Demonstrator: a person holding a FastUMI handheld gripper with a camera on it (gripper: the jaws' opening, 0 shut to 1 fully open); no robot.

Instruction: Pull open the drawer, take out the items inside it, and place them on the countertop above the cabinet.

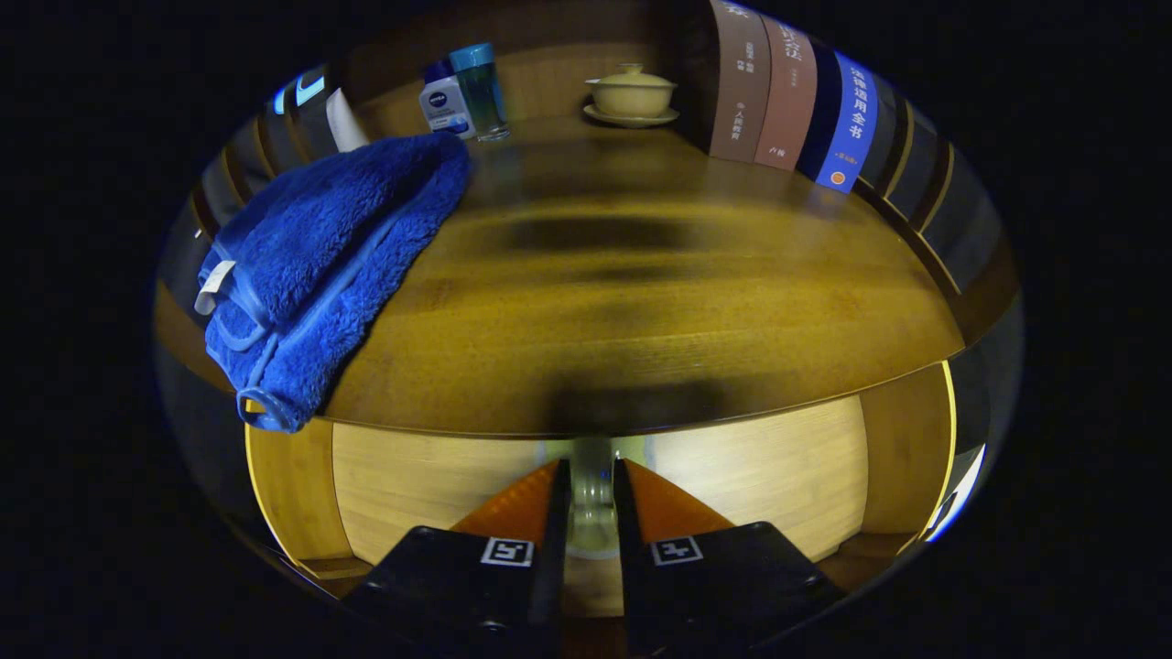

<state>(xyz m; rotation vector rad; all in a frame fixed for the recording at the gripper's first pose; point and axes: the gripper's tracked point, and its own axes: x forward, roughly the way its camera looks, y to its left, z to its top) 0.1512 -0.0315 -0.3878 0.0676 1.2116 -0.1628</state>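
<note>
Under the desk (641, 302) top, the drawer (751, 467) front faces the nearly closed fingers (592, 513), which pinch its small knob (592, 494).

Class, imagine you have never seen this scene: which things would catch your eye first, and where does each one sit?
First the fluffy blue towel, draped over the countertop's near corner, off to one side of the fingers. Next the gripper itself, its fingers nearly closed around a pale, clear object in the open drawer below. Beyond, a lidded cup on its saucer stands beside upright books.
</note>
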